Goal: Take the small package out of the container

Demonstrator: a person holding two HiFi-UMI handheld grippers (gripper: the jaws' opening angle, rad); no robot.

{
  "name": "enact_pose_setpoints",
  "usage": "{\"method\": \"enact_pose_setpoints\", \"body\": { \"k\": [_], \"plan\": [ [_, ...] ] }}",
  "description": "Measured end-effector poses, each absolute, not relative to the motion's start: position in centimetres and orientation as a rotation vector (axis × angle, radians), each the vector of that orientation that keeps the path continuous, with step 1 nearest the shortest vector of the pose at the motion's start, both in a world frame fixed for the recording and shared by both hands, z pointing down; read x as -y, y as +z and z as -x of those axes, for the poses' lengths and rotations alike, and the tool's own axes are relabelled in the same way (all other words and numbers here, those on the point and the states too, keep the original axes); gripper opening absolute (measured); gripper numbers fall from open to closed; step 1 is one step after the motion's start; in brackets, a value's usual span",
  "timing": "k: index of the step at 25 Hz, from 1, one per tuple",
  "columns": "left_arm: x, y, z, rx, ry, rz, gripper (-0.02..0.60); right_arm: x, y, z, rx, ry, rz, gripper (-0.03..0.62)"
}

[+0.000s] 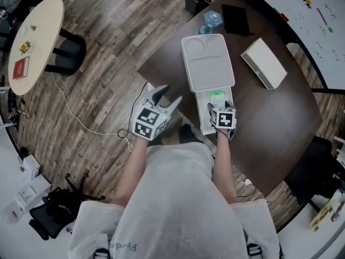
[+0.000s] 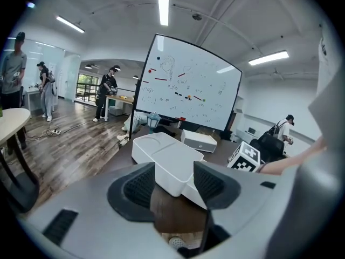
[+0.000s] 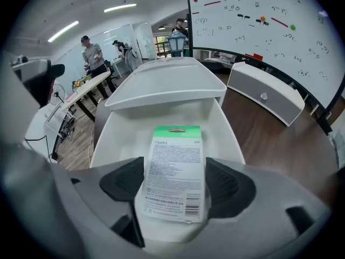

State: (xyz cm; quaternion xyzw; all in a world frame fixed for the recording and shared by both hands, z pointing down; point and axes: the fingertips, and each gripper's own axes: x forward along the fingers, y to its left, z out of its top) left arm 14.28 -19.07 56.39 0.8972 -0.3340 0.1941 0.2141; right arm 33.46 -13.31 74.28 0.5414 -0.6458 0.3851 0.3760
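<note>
The small package (image 3: 175, 171), white print under a green top, lies flat in the uncovered near end of the white container (image 3: 108, 139). The container's lid (image 1: 207, 62) covers its far part. My right gripper (image 3: 175, 186) points steeply down into the container, open, one pad on each side of the package and neither pressing on it. From the head view, the right gripper (image 1: 220, 108) hangs just behind the package's green end (image 1: 217, 95). Off the table's left corner my left gripper (image 1: 167, 97) stands open and empty, facing the container (image 2: 167, 161).
On the dark brown table (image 1: 269, 123) lie a white box (image 1: 263, 62), a black flat item (image 1: 235, 19) and a blue bottle (image 1: 212, 19). A pale round table (image 1: 33, 36) and a floor cable (image 1: 81, 120) are at left. People stand far off.
</note>
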Motion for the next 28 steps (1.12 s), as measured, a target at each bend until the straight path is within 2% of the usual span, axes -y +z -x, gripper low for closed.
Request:
{"method": "enact_pose_setpoints", "body": {
  "k": [15,28],
  "plan": [
    [18.2,55.9,-11.6,0.954,0.557,-2.500,0.210,13.6,74.9,-33.3,1.617,0.946,-1.352,0.359],
    [16.6,56.3,-13.3,0.859,0.585,-2.537,0.204,13.3,74.2,-32.7,1.652,0.931,-1.369,0.351]
  ]
}}
